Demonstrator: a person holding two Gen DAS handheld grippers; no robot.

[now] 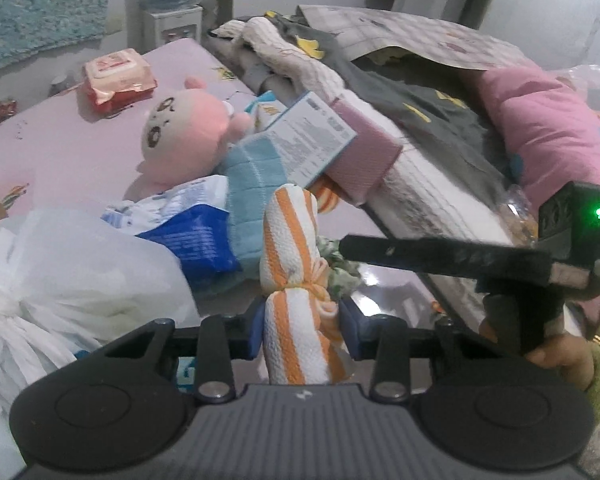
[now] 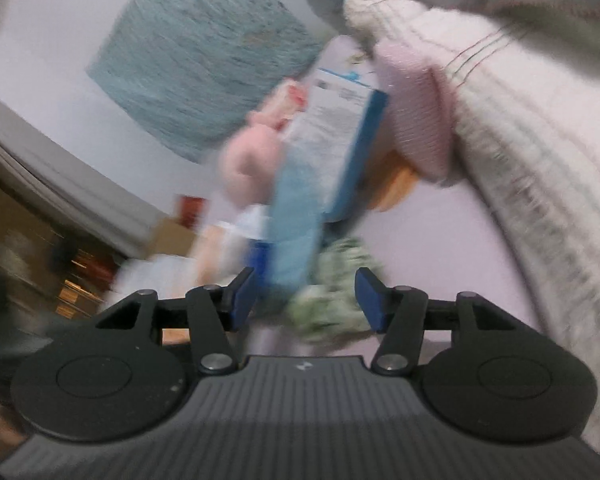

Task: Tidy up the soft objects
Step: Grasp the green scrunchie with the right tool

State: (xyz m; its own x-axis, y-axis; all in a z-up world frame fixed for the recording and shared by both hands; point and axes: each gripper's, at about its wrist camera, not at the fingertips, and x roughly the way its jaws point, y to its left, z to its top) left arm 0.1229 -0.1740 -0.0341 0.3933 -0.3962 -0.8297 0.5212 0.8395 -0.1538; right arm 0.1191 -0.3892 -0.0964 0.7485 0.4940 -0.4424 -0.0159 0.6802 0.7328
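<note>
— Orange and white stripes: that rolled towel [image 1: 296, 280] stands upright between the blue pads [image 1: 255, 330] of the left gripper [image 1: 302, 330], which pinch its lower end. Does it rest on the bed?

— Its lower end is hidden behind the gripper, so I cannot tell. It rises over the lilac sheet [image 1: 60, 156], near the edge where the white quilt [image 1: 432, 200] is heaped.

— And behind it?

— A folded pale blue towel [image 1: 252, 184] with a printed box [image 1: 308, 140] leaning on it, a pink plush toy [image 1: 184, 132] further in, a white plastic bag [image 1: 80, 272] at the near left.

— The right gripper [image 2: 306, 300]?

— Spread, gripping nothing. That view is blurred; a crumpled green-and-white cloth [image 2: 328, 308] lies on the sheet between its fingers [image 2: 372, 300], not touched by either as far as I can see.
</note>
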